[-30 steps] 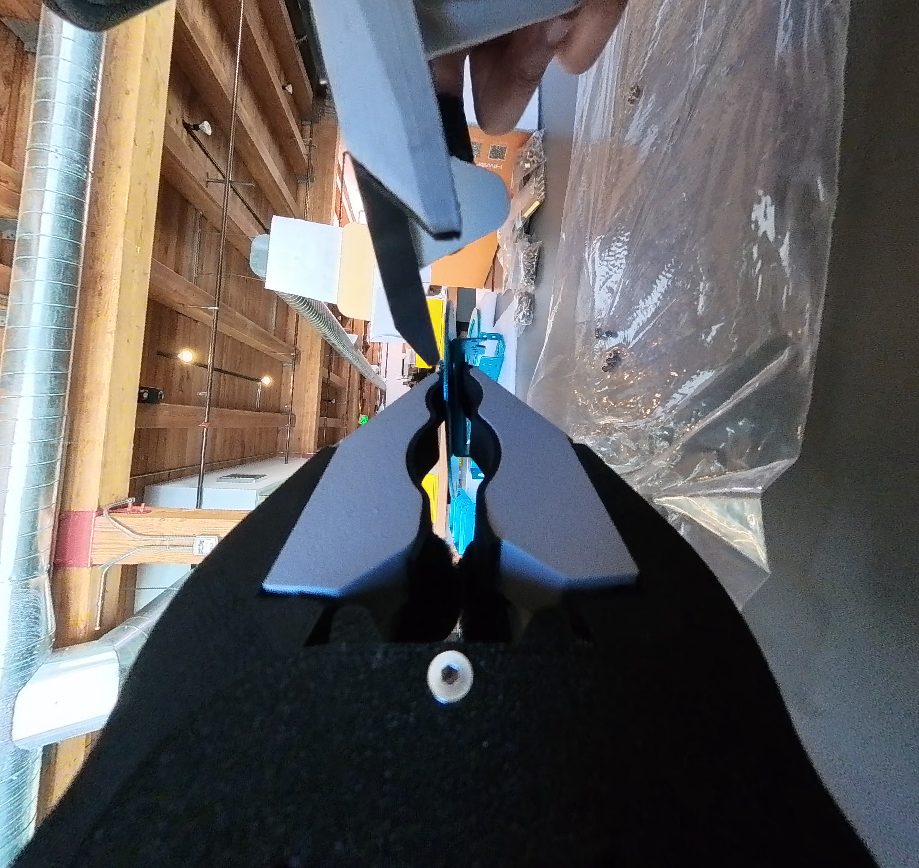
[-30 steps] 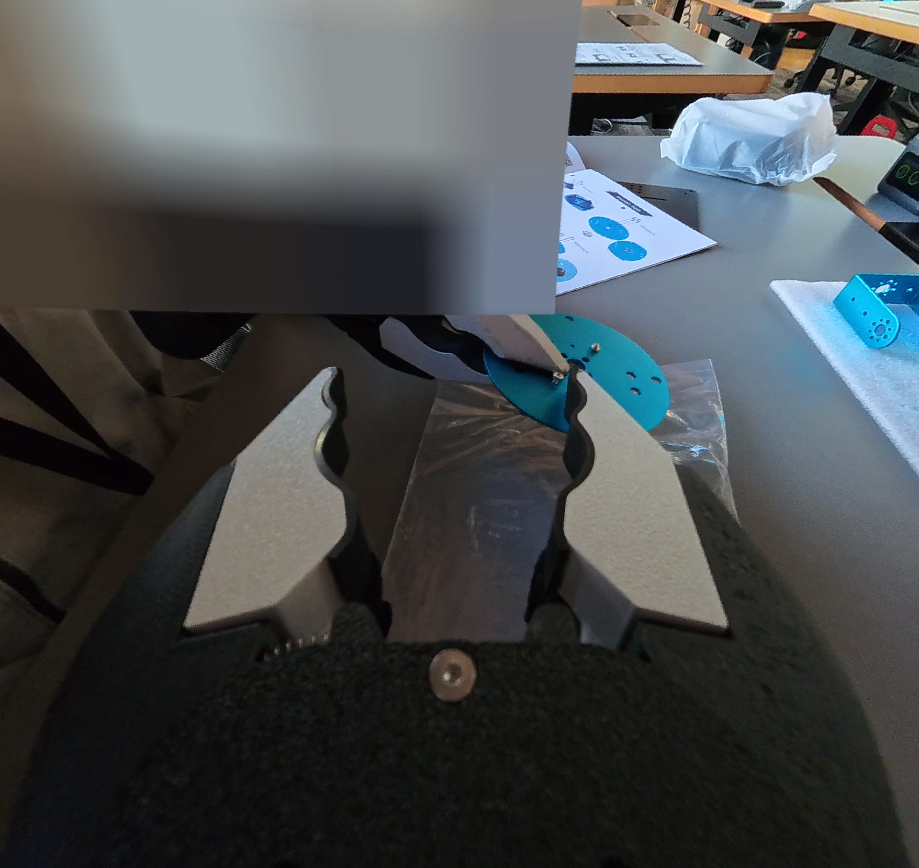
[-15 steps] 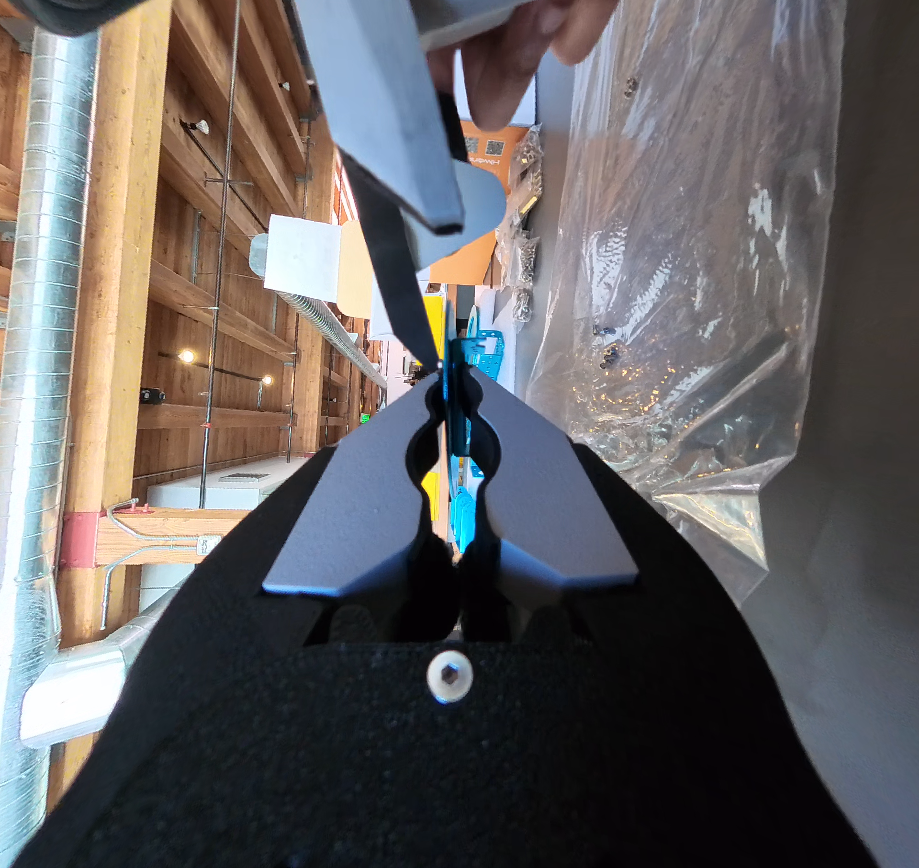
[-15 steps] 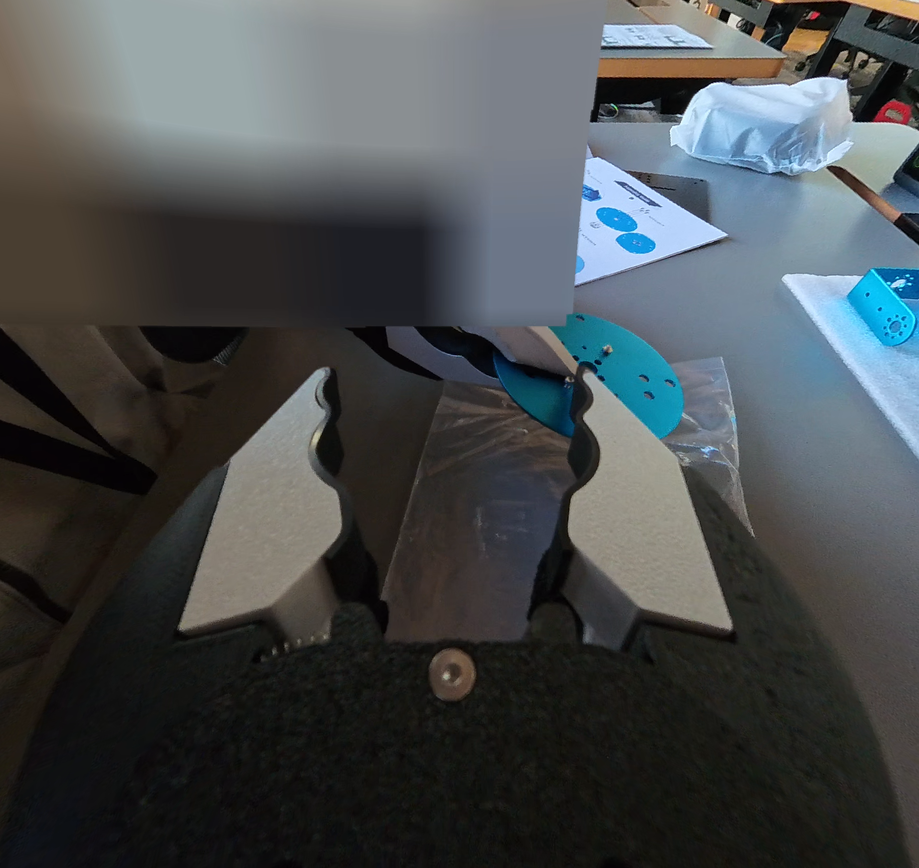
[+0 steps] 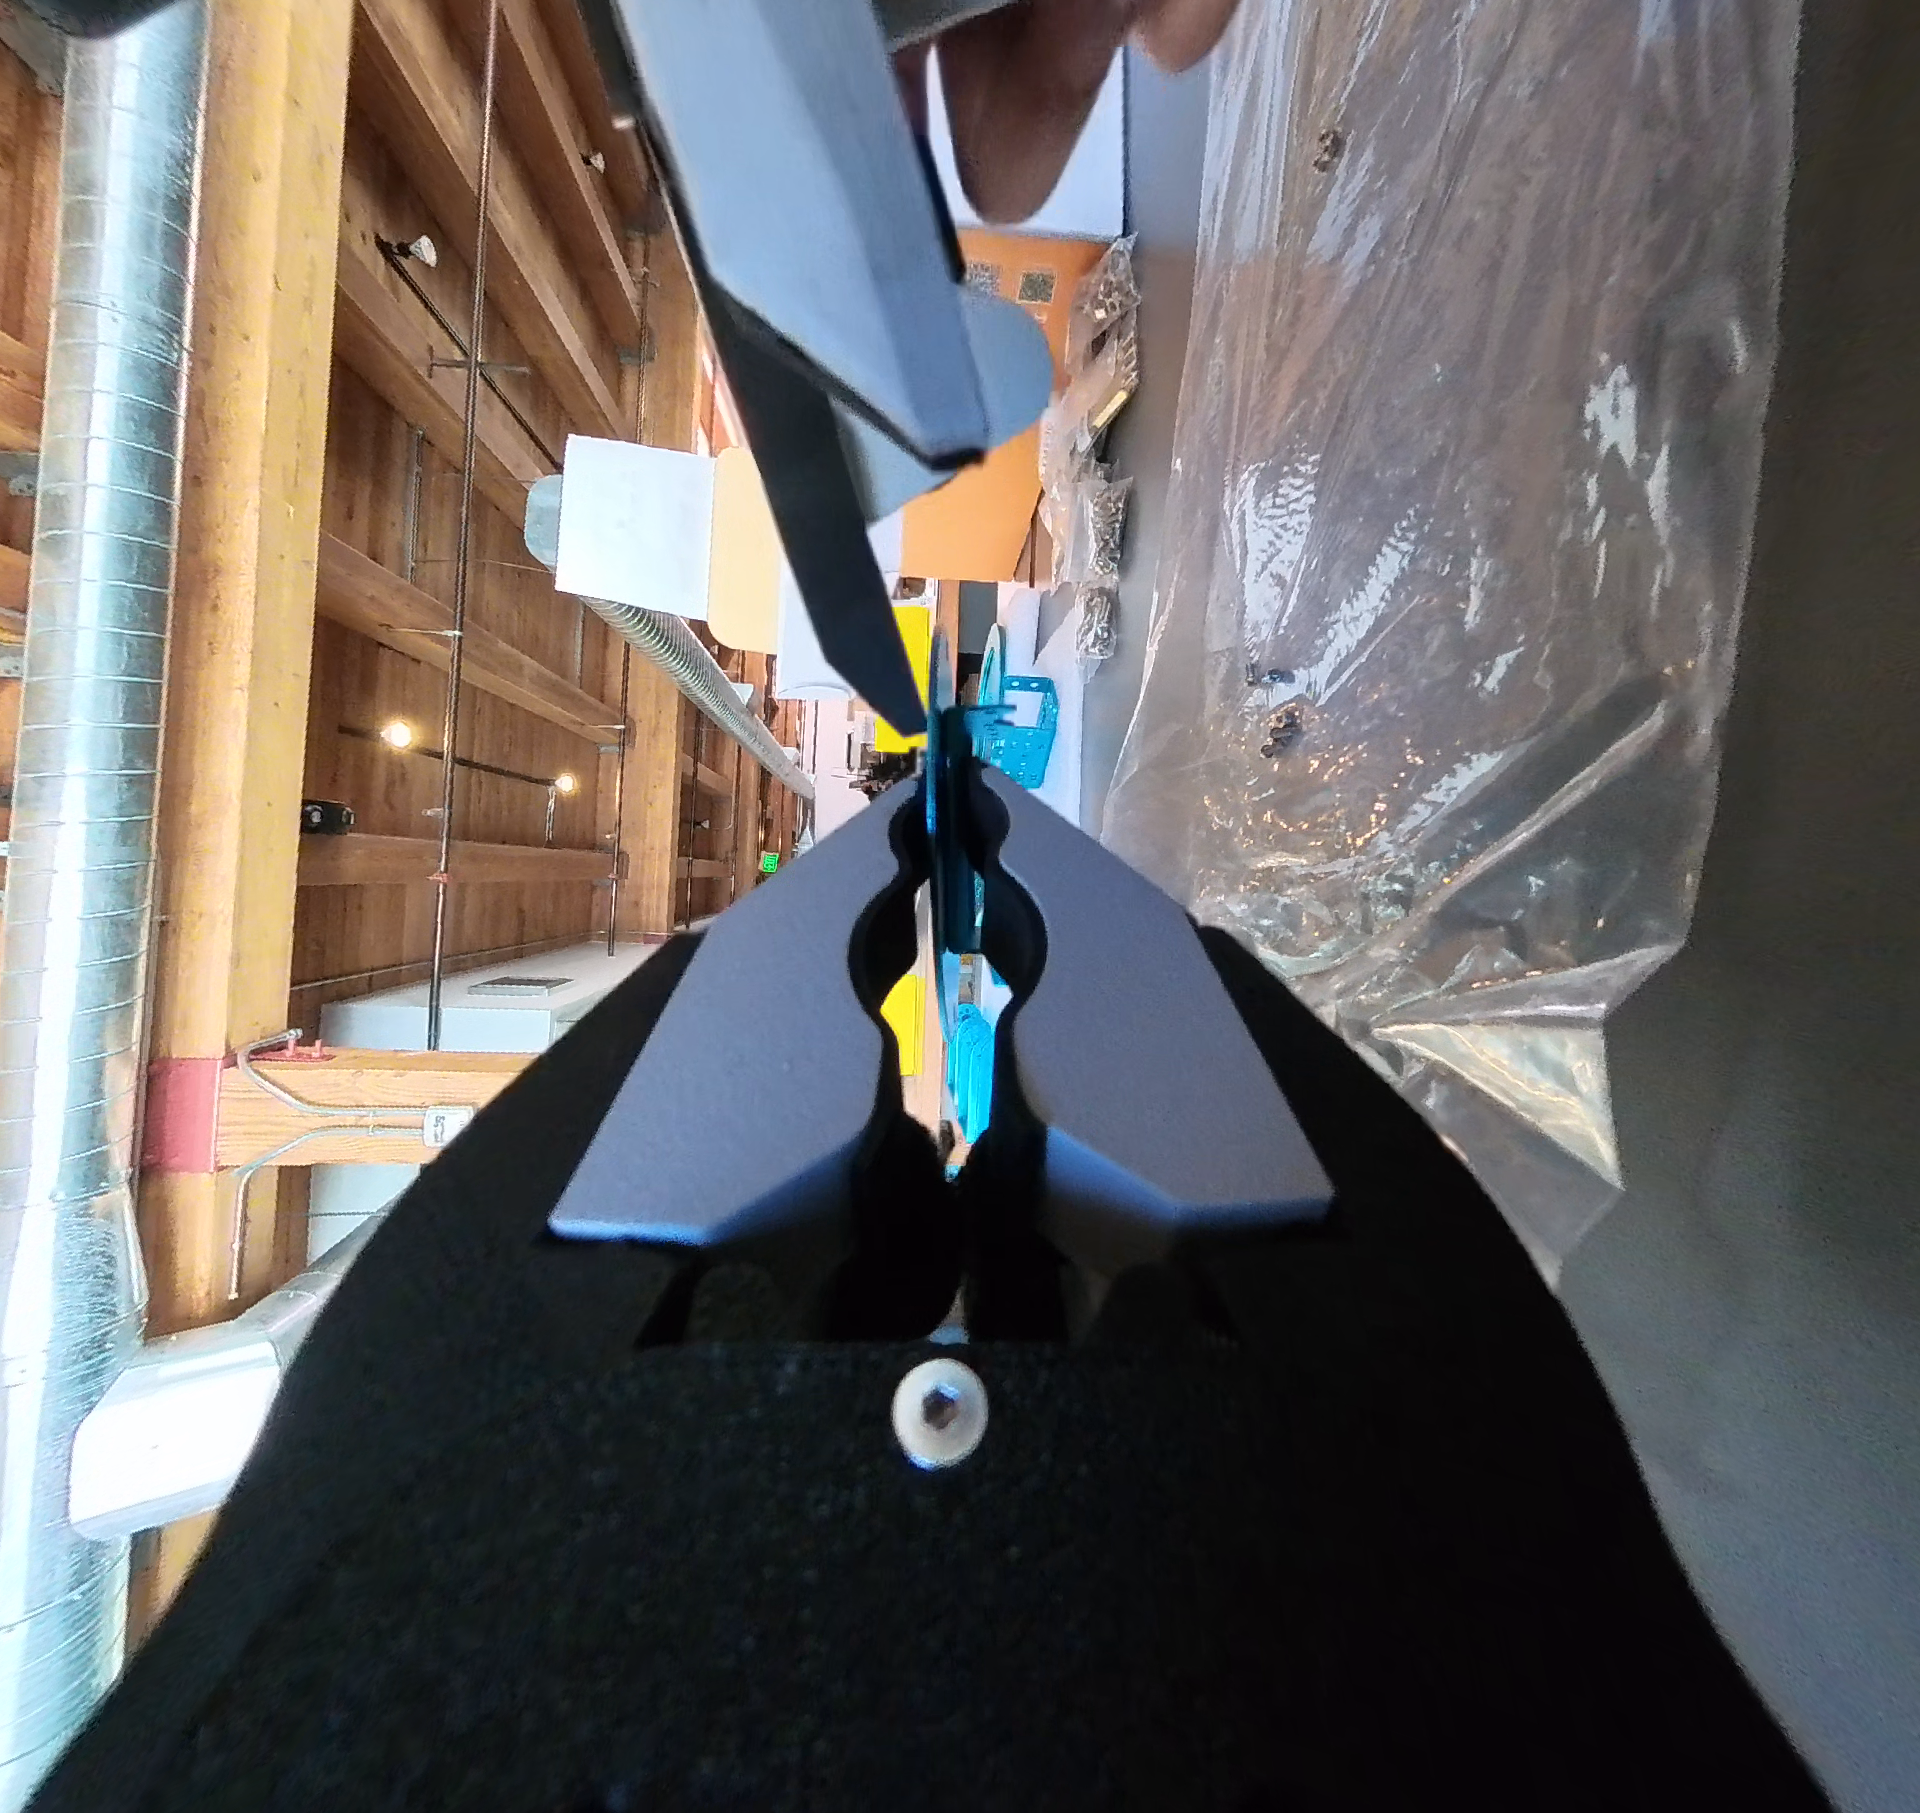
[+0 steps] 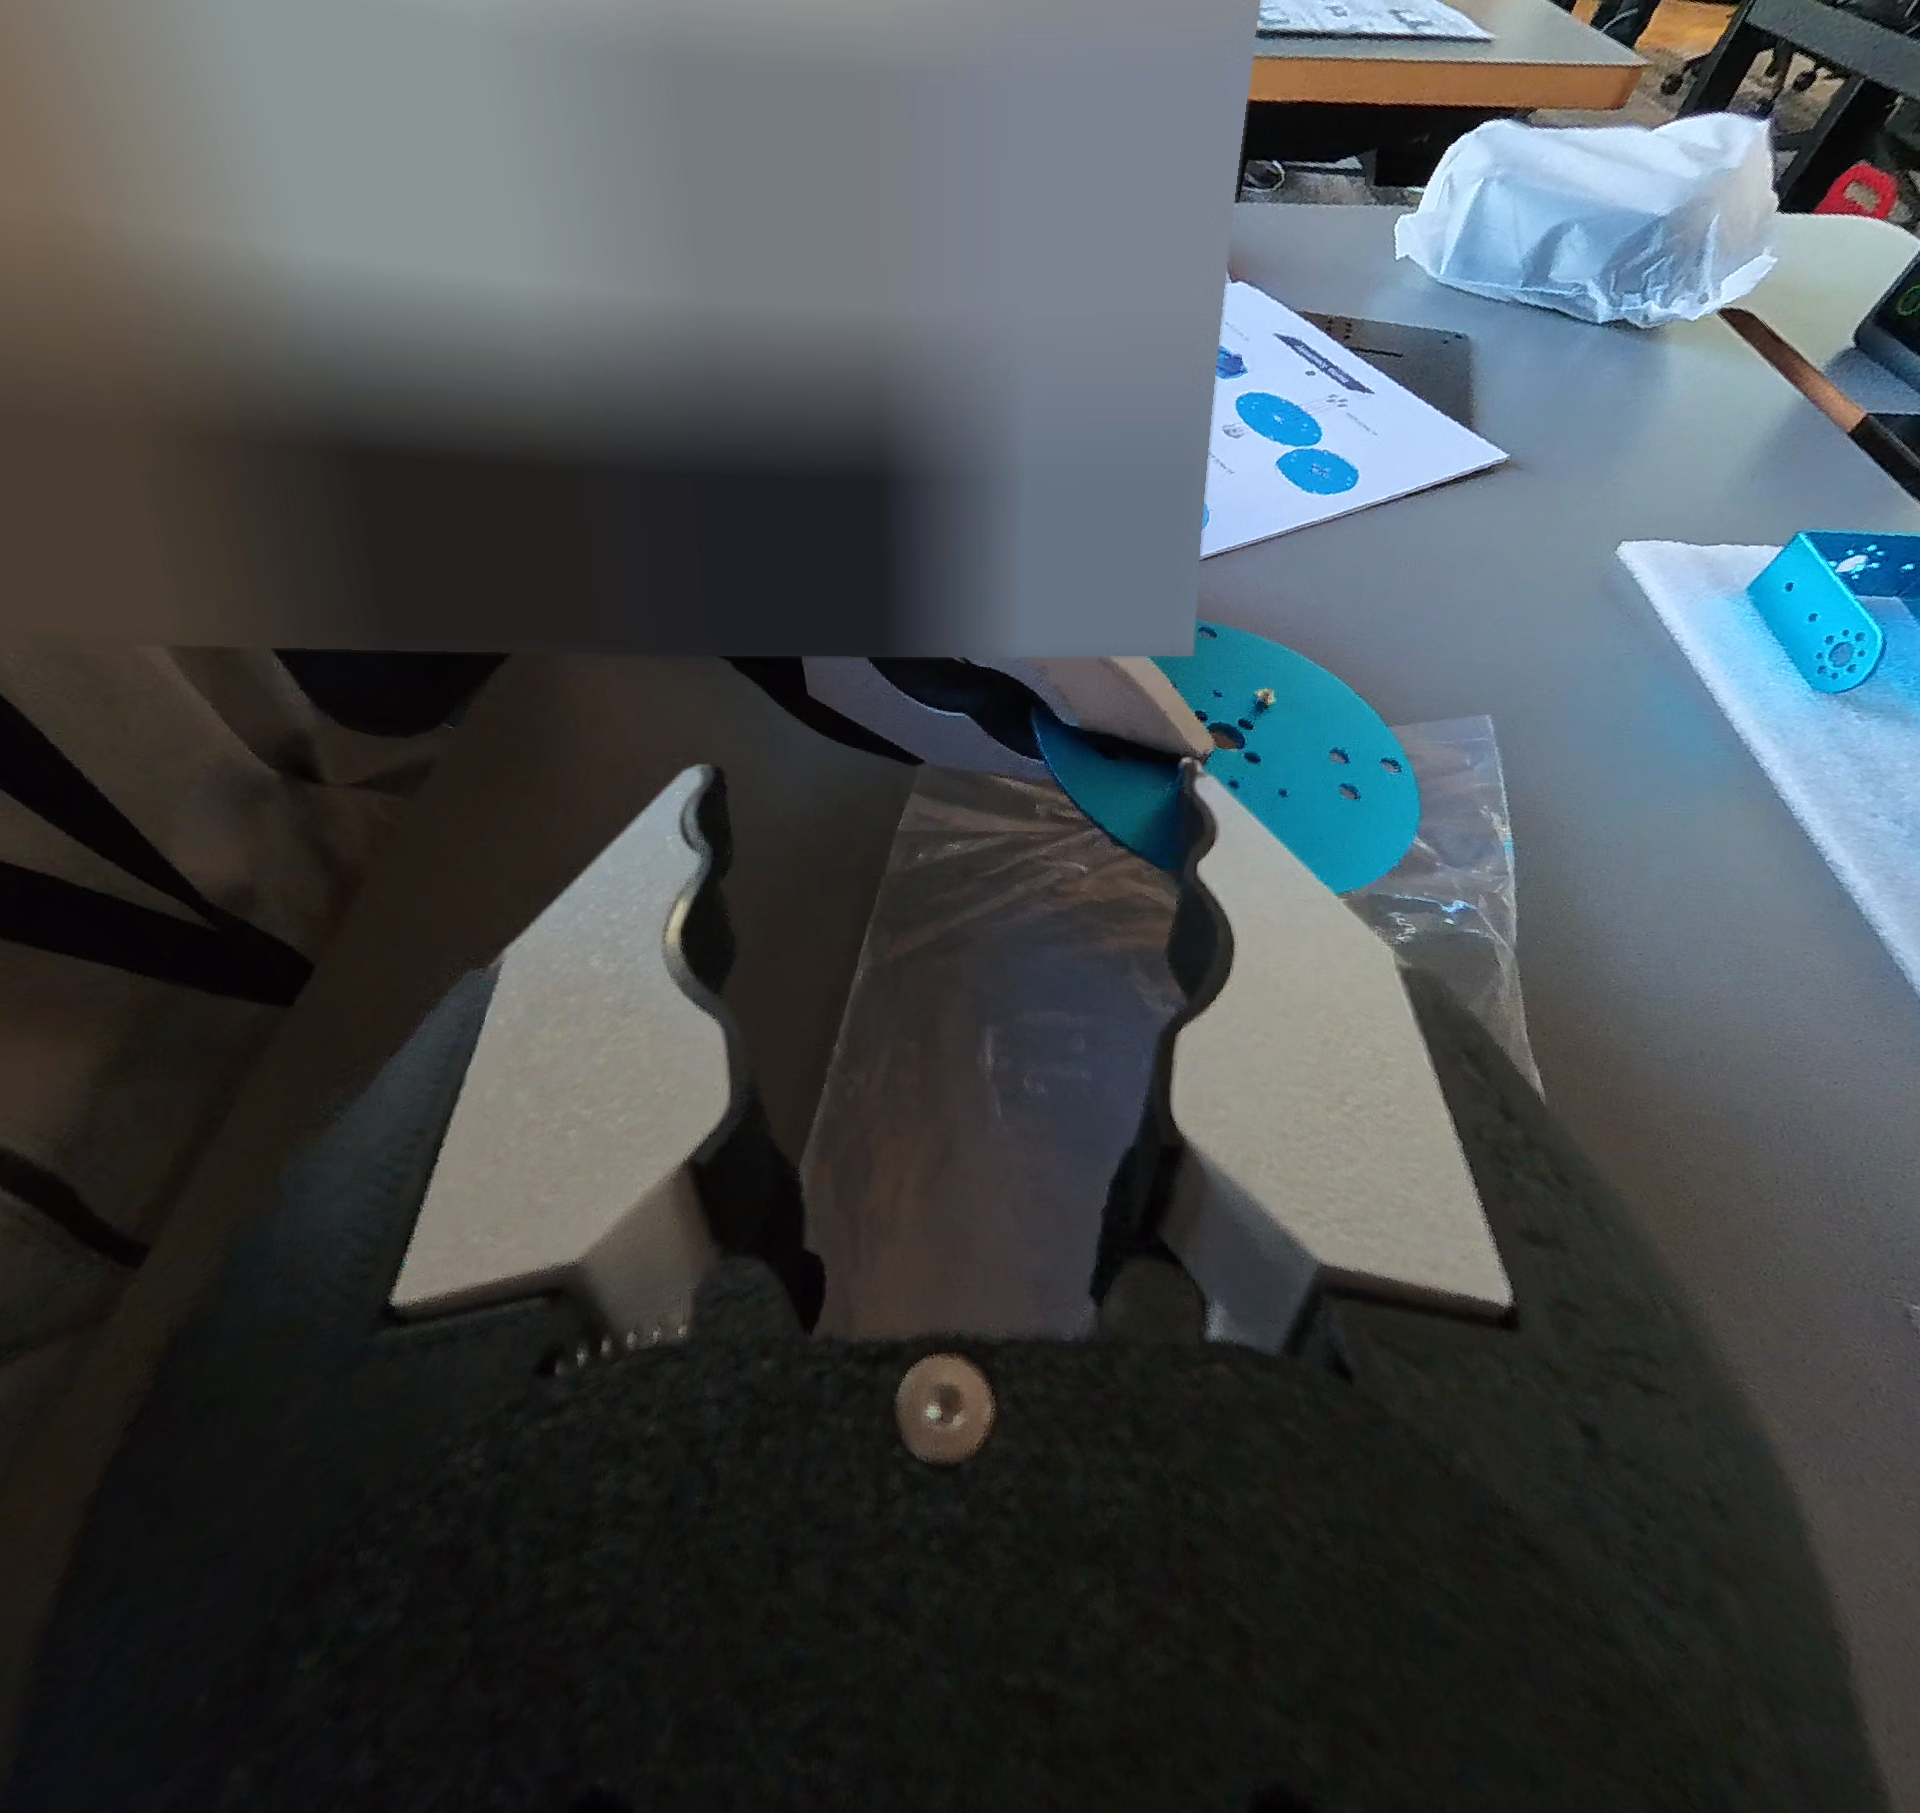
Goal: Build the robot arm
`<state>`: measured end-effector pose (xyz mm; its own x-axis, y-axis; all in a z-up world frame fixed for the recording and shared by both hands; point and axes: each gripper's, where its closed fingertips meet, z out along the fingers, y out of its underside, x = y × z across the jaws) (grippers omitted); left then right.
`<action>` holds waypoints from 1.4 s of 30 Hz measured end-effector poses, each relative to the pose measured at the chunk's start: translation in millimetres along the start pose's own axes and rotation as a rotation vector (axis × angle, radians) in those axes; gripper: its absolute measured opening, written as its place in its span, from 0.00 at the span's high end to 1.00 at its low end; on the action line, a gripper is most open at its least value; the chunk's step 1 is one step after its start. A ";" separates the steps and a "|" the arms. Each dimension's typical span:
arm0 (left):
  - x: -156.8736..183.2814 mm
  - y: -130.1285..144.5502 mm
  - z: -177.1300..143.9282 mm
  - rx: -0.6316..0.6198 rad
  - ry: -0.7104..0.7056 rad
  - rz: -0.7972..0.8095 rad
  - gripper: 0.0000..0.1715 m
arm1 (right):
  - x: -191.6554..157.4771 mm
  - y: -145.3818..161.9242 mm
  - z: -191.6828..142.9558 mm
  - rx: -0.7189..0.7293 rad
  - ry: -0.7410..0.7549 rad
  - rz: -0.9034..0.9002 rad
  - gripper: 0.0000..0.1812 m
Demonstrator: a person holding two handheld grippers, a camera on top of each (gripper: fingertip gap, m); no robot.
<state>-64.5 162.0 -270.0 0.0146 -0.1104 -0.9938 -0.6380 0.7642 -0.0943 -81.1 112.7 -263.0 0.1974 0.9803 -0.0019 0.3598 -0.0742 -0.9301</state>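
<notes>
Clear bag (image 5: 1455, 516) on the worktop (image 6: 1558, 724) holds a few small screws (image 5: 1280, 721). Your left gripper (image 5: 948, 776) is pinching the blue disc (image 6: 1299, 787) edge-on; your right gripper (image 6: 951, 787) is spread wide, one fingertip at the disc.

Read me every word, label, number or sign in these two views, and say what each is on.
Printed sheet with blue disc pictures: heading and captions too blurred to read.
Sheet on the far table: print too small.
Dark device at the right edge: green display marks, unreadable.
Orange card: square code patterns, too small.
Nothing legible to quote.
</notes>
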 end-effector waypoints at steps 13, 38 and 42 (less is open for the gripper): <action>-1.3 2.7 0.4 -0.011 -0.005 0.006 0.98 | 3.6 -5.6 -2.1 0.018 0.017 0.011 0.50; 3.5 2.5 1.6 -0.016 0.005 0.034 0.98 | 3.0 -1.3 3.3 -0.016 0.011 0.030 0.43; 5.9 2.3 2.1 -0.016 0.016 0.037 0.98 | -3.0 5.1 9.7 -0.037 -0.014 0.035 0.43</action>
<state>-64.3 164.4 -276.2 -0.0219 -0.0923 -0.9955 -0.6503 0.7576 -0.0559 -88.7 111.1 -271.4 0.1981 0.9794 -0.0397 0.3866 -0.1153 -0.9150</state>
